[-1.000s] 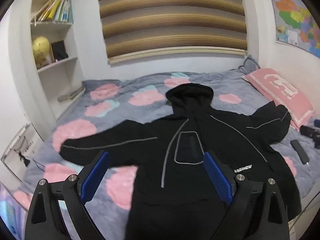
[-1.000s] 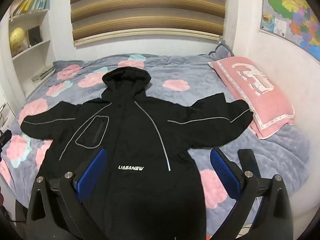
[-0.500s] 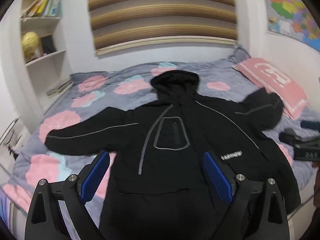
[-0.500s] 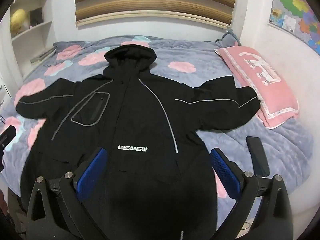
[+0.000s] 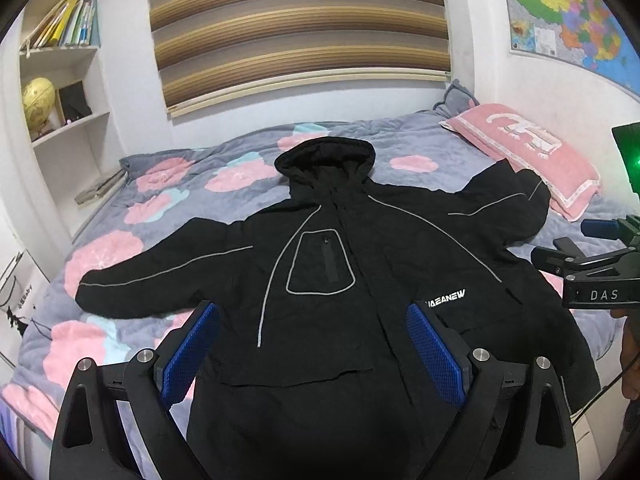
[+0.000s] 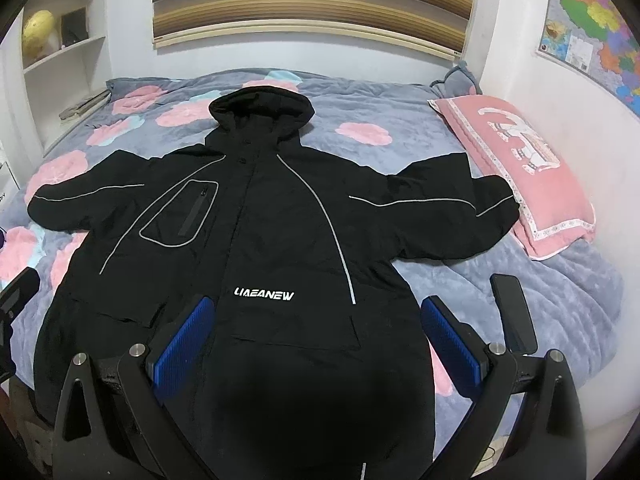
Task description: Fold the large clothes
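A large black hooded jacket (image 5: pixel 344 256) (image 6: pixel 264 232) with grey piping lies spread flat, front up, on the bed, both sleeves stretched out sideways and the hood toward the wall. My left gripper (image 5: pixel 312 344) hovers open above its lower left part, blue pads wide apart and empty. My right gripper (image 6: pixel 316 336) hangs open over the lower hem near the white lettering, holding nothing. The right gripper's body also shows at the right edge of the left wrist view (image 5: pixel 596 268).
The bed (image 6: pixel 400 120) has a grey quilt with pink flowers. A pink pillow (image 6: pixel 516 168) lies at the right by the sleeve end. A black phone (image 6: pixel 514 312) rests on the quilt near my right gripper. White shelves (image 5: pixel 68 92) stand at the left.
Both grippers have drawn nearer to the jacket's lower part, so it looms larger. The right gripper's body has come further into the left wrist view. Both stay open.
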A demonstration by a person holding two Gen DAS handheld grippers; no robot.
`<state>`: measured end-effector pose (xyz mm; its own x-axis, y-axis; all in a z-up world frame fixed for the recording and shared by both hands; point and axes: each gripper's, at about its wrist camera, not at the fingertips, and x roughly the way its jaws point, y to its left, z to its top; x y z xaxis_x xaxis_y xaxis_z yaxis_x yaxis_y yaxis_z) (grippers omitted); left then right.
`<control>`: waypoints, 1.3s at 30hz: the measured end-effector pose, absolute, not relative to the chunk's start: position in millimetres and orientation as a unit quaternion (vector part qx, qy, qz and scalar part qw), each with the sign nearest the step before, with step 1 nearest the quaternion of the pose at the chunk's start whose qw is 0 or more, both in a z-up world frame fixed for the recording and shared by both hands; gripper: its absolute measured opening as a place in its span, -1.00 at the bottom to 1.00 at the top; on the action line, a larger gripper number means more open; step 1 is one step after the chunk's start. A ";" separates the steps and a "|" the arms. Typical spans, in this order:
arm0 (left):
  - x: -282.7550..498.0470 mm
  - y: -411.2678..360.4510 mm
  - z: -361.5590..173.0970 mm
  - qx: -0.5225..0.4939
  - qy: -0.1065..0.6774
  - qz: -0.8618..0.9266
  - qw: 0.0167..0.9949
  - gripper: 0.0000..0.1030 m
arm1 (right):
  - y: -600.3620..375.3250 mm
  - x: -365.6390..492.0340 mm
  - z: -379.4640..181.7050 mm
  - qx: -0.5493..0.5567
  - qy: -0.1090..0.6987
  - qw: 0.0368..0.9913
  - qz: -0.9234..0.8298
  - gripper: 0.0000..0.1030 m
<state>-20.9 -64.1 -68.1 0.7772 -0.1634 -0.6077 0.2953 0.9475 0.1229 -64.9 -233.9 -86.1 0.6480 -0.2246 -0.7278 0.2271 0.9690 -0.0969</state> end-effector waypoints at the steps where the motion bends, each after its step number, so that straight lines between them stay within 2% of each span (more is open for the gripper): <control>1: -21.4 -64.7 -69.0 0.107 0.311 -0.123 0.936 0.84 | -234.1 -64.6 -85.8 0.002 0.400 0.908 -0.124 1.00; 18: -17.2 -53.3 -78.1 0.090 0.331 -0.119 0.932 0.85 | -225.6 -68.1 -87.2 0.002 0.403 0.907 -0.119 1.00; 39: -12.0 -22.5 -63.4 0.007 0.308 -0.112 0.945 0.84 | -227.6 -64.6 -87.7 0.004 0.408 0.905 -0.117 1.00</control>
